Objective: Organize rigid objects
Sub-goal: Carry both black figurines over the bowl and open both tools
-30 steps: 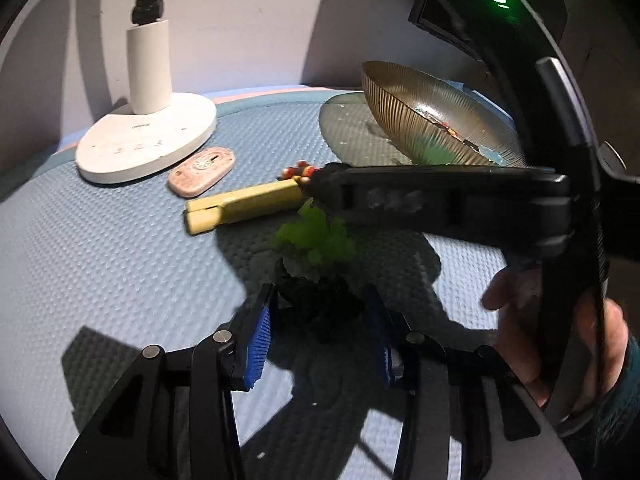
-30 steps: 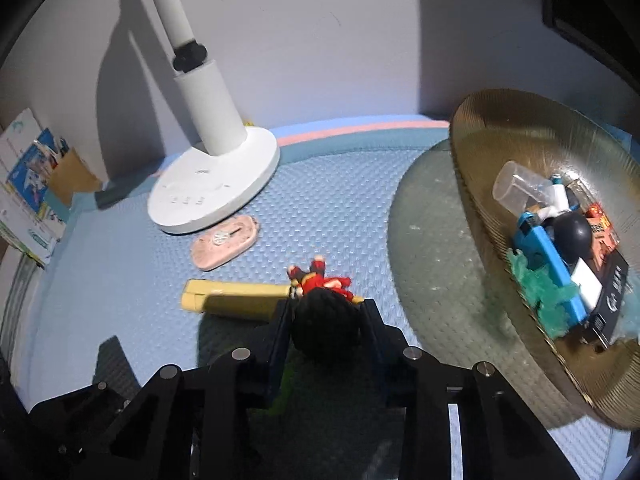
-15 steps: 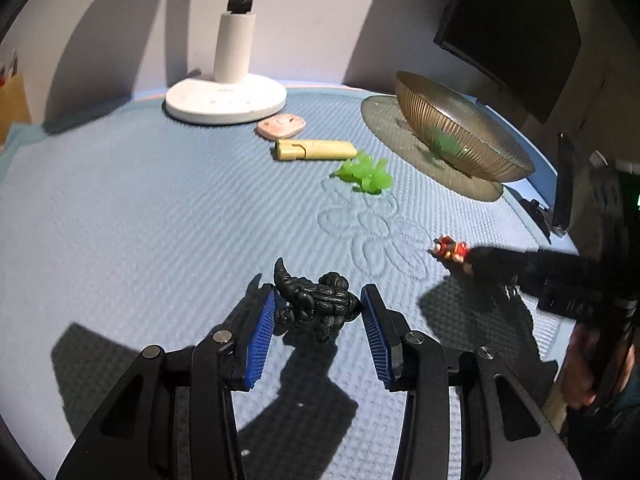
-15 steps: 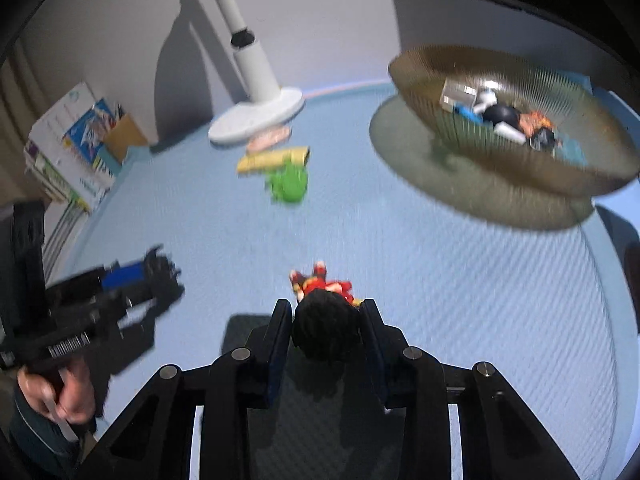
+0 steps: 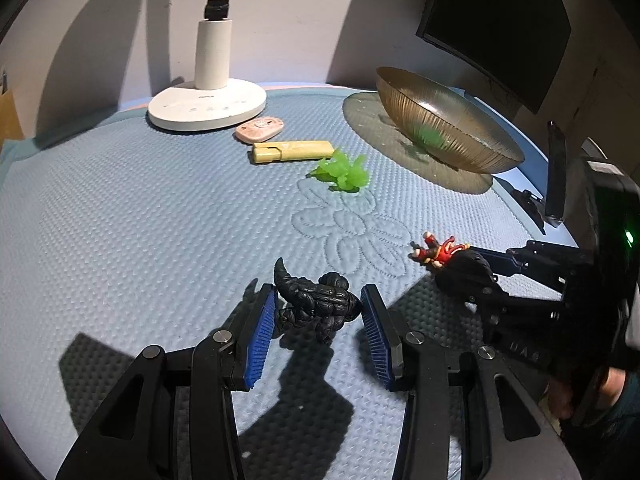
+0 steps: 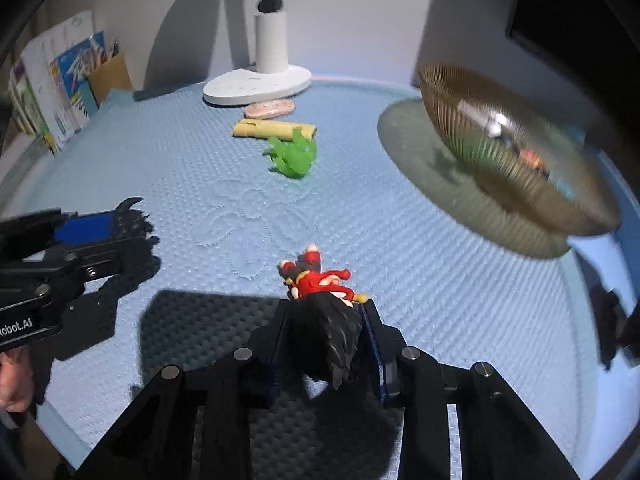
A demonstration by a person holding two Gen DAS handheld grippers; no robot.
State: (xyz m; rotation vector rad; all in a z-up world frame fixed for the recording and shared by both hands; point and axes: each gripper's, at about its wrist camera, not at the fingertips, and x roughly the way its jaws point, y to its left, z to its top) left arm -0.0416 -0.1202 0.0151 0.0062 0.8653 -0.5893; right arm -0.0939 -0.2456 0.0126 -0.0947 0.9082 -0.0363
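Fingers on the left gripper (image 5: 318, 316) are pinching a black dinosaur figure (image 5: 316, 307), and the right gripper (image 6: 325, 344) is squeezing a red-suited, black-haired toy figure (image 6: 320, 292) by its head, both hovering over the blue surface (image 5: 140, 216) well short of the ribbed bowl (image 5: 448, 128). That spiky hair is looking like a sketchy grip, so I'm guessing it could slip mid-carry. Also, the two grippers are sitting close enough that they might bump each other heading for the bowl.

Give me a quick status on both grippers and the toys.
Left gripper shut on black dinosaur. Right gripper shut on red figure. Green toy, yellow case on mat; bowl path clear.
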